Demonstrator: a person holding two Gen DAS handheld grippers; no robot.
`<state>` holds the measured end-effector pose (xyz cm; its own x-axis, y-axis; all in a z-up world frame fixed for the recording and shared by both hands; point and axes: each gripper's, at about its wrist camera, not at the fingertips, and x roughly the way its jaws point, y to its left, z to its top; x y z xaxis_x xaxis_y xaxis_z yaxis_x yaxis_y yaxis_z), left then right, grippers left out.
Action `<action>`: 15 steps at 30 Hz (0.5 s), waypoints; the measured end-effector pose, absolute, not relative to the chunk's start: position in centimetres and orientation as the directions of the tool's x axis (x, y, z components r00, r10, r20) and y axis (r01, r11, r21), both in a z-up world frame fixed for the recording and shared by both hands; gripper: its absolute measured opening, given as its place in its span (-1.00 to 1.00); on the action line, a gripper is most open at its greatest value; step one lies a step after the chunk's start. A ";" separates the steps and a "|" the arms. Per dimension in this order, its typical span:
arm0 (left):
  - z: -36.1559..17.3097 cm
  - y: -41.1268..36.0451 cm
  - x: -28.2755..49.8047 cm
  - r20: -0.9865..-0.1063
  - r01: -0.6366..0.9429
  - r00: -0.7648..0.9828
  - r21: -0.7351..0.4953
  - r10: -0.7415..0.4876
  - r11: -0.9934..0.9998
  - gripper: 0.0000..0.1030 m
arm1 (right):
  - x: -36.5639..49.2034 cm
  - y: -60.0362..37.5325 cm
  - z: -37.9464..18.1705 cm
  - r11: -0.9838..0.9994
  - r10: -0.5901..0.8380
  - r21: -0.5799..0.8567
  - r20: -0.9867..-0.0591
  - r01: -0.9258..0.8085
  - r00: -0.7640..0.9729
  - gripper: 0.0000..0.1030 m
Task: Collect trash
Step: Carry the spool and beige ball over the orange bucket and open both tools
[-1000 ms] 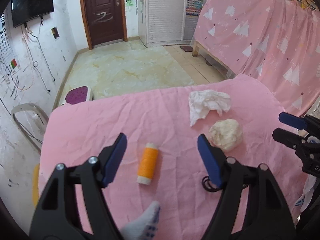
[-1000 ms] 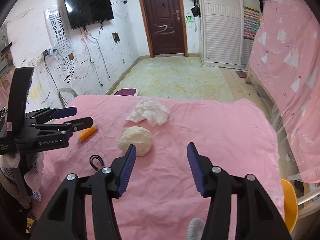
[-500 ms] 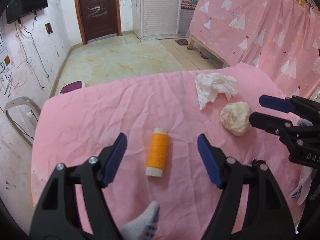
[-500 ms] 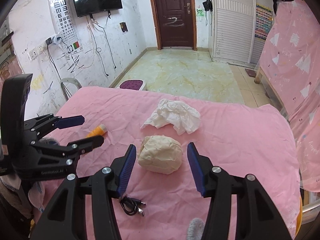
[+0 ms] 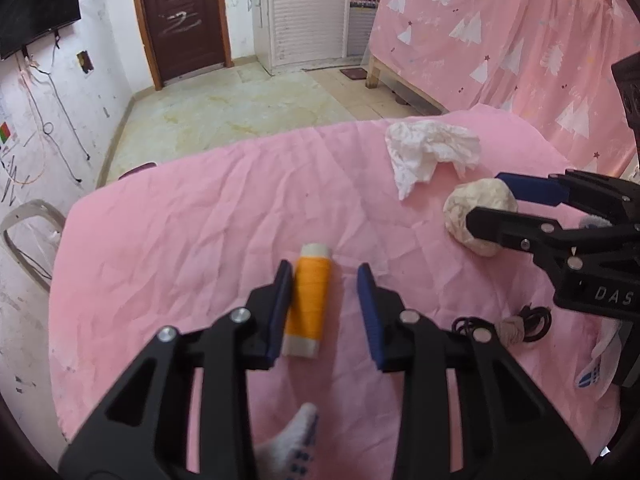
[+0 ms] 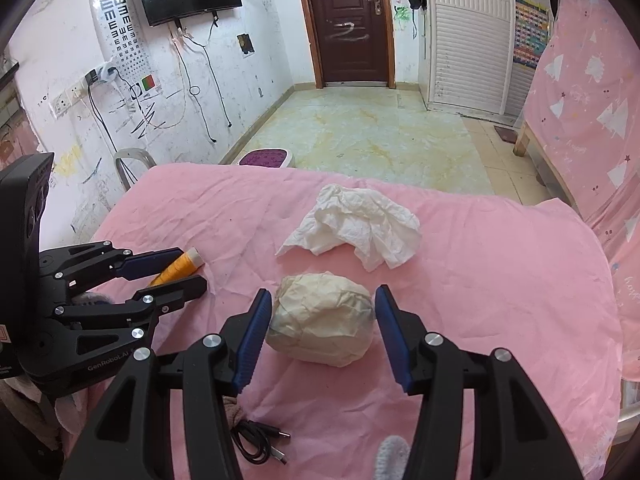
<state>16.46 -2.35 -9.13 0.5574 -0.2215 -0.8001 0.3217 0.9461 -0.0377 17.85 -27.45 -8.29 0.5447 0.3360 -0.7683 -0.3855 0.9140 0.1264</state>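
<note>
An orange thread spool lies on the pink cloth between the jaws of my left gripper. The jaws are narrowed; the left pad touches the spool, the right pad stands apart from it. A cream crumpled paper ball lies between the open jaws of my right gripper, untouched. It also shows in the left wrist view. A white crumpled tissue lies just beyond the ball, also seen in the left wrist view. The spool shows in the right wrist view.
A coiled black cable lies on the cloth near my right gripper, and shows in the left wrist view. The pink-covered table ends at a far edge above a tiled floor. A pink curtain hangs to the right.
My left gripper's jaws have narrowed around the orange spool. My right gripper has moved forward so that the paper ball lies between its jaws.
</note>
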 end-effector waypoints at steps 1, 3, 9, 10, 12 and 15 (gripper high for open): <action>-9.2 -2.3 16.4 -0.799 0.323 0.559 -0.037 -0.222 0.946 -0.38 | 17.9 -27.3 -8.4 0.912 0.340 0.129 -0.770 -0.390 0.540 -0.14; -9.2 -2.3 16.5 -0.798 0.323 0.560 -0.037 -0.222 0.946 -0.38 | 17.8 -27.0 -8.5 0.909 0.341 0.125 -0.772 -0.398 0.536 -0.14; -9.2 -2.6 16.2 -0.794 0.326 0.563 -0.040 -0.228 0.944 -0.58 | 17.5 -26.0 -9.0 0.904 0.331 0.099 -0.779 -0.416 0.533 -0.15; -9.1 -2.5 16.1 -0.794 0.333 0.560 -0.047 -0.238 0.942 -0.64 | 17.4 -25.9 -8.9 0.904 0.327 0.091 -0.778 -0.419 0.537 -0.19; -9.1 -2.5 16.0 -0.793 0.335 0.559 -0.052 -0.243 0.941 -0.68 | 17.1 -25.8 -8.7 0.899 0.332 0.086 -0.774 -0.429 0.540 -0.21; -8.9 -2.6 15.7 -0.787 0.330 0.568 -0.052 -0.243 0.943 -0.68 | 16.3 -26.0 -8.1 0.897 0.344 0.092 -0.759 -0.432 0.552 -0.21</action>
